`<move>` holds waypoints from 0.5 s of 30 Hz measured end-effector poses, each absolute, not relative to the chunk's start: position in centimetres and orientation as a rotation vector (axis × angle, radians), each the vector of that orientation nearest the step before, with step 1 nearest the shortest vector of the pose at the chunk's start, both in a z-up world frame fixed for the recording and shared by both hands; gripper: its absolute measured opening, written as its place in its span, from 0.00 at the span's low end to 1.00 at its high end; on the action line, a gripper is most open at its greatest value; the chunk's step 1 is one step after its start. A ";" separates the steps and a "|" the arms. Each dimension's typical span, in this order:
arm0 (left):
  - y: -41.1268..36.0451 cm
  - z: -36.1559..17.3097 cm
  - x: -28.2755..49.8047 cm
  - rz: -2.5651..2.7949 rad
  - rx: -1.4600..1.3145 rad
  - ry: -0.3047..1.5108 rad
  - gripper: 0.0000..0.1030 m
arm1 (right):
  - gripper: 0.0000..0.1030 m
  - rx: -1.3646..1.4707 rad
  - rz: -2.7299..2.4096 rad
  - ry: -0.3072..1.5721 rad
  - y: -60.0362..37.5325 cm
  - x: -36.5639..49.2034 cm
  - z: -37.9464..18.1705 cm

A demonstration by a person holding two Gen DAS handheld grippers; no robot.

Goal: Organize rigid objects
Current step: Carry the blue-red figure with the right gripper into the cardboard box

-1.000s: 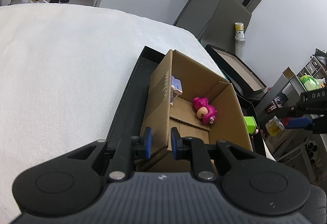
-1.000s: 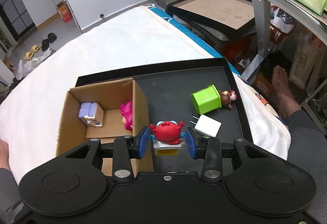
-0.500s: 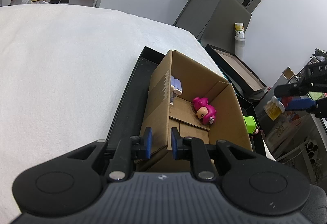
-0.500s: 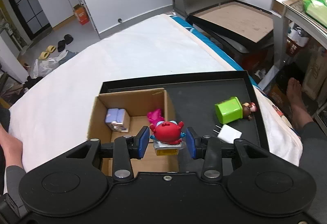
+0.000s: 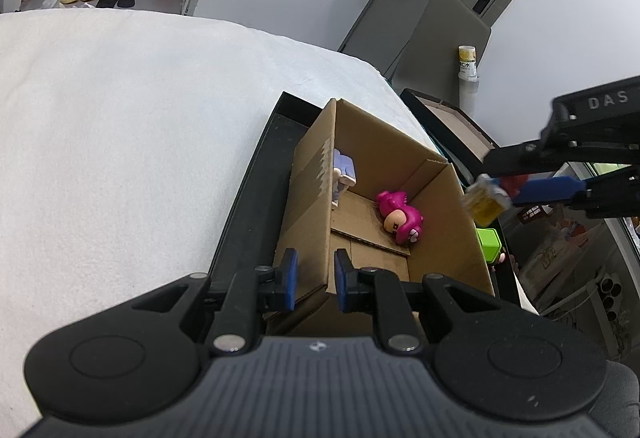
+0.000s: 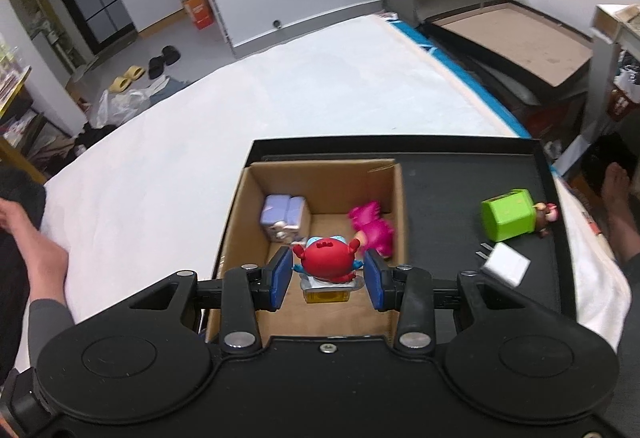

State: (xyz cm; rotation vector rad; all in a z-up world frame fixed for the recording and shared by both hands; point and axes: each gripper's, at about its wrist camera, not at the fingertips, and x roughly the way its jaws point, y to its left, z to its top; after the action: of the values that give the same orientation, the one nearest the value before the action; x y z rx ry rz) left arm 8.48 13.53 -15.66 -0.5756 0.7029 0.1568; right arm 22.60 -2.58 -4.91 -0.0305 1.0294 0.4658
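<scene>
My right gripper is shut on a red crab toy with a yellow base and holds it above the open cardboard box. In the box lie a lilac block toy and a pink figure. My left gripper is shut on the box's near wall, one finger on each side. In the left wrist view the right gripper with the toy hangs over the box's right edge, above the pink figure.
The box stands in a black tray on a white bed. On the tray right of the box lie a green cube toy and a white charger plug. A person's hand rests at the left.
My right gripper has carried the red crab toy leftward from over the tray to above the box. My left gripper has stayed clamped on the box wall.
</scene>
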 end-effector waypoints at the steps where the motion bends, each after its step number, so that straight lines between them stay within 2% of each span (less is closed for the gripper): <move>1: 13.5 -15.6 8.5 0.157 -0.576 0.703 0.18 | 0.38 -0.032 0.475 1.034 -2.2 22.5 -5.1; 15: 13.5 -15.7 8.5 0.156 -0.580 0.701 0.18 | 0.38 -0.056 0.538 1.090 1.1 22.3 -8.0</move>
State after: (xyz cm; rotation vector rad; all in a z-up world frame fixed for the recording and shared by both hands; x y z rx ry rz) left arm 8.49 13.51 -15.74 -0.5804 0.7010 0.1562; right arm 22.29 1.09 -8.05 -0.0555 1.0900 0.5383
